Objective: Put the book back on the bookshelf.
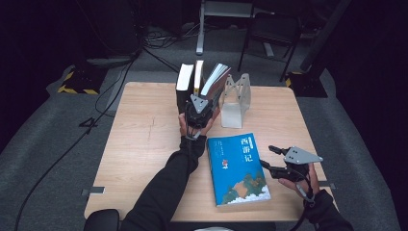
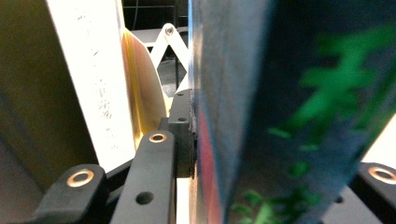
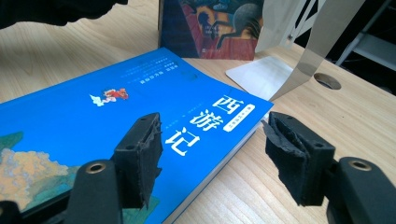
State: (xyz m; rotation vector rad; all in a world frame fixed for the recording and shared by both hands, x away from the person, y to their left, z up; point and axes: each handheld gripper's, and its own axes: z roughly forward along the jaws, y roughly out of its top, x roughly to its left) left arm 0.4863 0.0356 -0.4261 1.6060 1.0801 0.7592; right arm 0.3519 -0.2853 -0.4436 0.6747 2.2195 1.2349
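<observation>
So, high view: the left gripper [image 1: 198,109] sits mid-frame, jaws clamped on a leaning book [image 1: 215,79] beside the metal bookend [image 1: 235,101]; the blue book [image 1: 237,168] lies flat on the tabletop [image 1: 144,144] lower center, long axis running away from the person. Left gripper view: the dark cover [image 2: 280,112] is pinched between the jaws. Right gripper view: the right gripper [image 3: 210,154] has its jaws wide, straddling the blue book's right edge, so that hand's nearer.

Wooden table [image 1: 144,144], blue book [image 1: 238,168], bookend [image 1: 235,101], upright books [image 1: 199,79]
</observation>
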